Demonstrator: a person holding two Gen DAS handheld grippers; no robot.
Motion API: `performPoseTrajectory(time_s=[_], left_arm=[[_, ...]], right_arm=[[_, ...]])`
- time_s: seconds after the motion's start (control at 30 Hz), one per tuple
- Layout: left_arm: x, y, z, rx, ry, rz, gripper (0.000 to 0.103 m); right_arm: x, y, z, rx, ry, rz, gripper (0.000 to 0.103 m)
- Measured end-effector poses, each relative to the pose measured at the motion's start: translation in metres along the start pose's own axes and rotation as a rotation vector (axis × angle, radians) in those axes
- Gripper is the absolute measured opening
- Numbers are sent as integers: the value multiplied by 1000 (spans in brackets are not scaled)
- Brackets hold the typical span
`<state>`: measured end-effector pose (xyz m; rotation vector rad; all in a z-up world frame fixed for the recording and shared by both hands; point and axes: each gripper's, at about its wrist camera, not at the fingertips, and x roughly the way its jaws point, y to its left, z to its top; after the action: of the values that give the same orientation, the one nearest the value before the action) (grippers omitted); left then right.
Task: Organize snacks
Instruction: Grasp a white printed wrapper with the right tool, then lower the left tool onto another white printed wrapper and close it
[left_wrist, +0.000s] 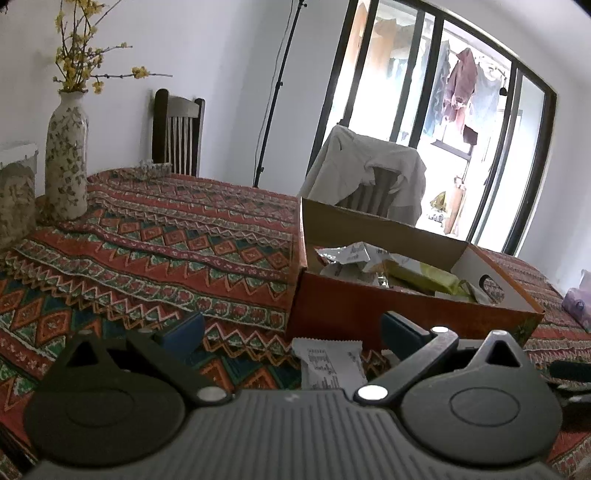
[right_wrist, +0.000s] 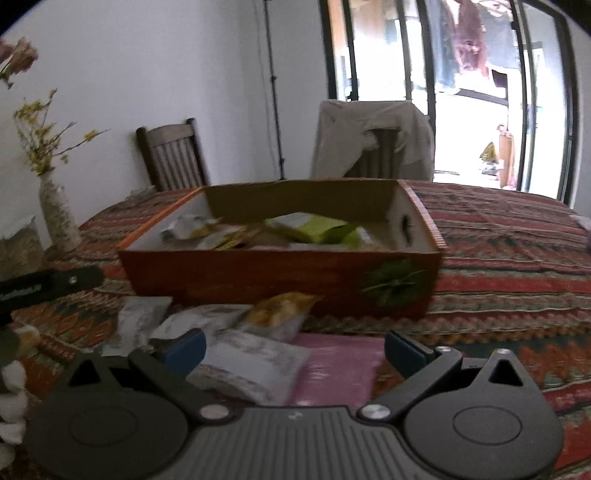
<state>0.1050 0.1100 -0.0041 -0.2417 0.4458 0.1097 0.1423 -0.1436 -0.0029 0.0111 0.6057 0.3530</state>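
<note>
Orange cardboard box (right_wrist: 280, 280) sits mid-table (left_wrist: 166, 240) on the patterned cloth, several snack packets already inside. Loose packets lie just in front of it: white wrapper (left_wrist: 330, 363), yellow packet (right_wrist: 280, 314), white packet (right_wrist: 251, 363). Left gripper (left_wrist: 291, 332) jaws wide apart, empty, above the white wrapper. Right gripper (right_wrist: 295, 347) jaws wide apart, empty, over the loose pile.

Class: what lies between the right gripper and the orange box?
In the right wrist view, loose snack packets lie between the right gripper and the orange box.
</note>
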Motion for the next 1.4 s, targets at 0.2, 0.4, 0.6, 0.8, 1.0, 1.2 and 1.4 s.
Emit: performPoseTrajectory(time_s=[0.2,0.4,0.6,0.8,1.0,1.2,1.4], left_arm=[[4,0,-1,0,28,-5,103],[6,2,-1,-9,37,0,103],[9,2,-2,-7,52,4,103],[15,1,-3,-4,81,9,103],[26,-5,-7,24,143,-6,103],[39,-17,-13,84,204,-9,103],[49,-25,-18,124,244,27,103]], right_arm=[[13,7,-8,25,27,0,99],[8,11,-12,13,-1,51,57],[-6,16,-15,-48,-68,72,38],[-23,-3,-10,-5,-149,56,37],[-25,-35,-8,52,-189,-35,37],[-16,-67,-6,140,-207,-89,37],[-12,-71,-13,145,-206,-71,37]])
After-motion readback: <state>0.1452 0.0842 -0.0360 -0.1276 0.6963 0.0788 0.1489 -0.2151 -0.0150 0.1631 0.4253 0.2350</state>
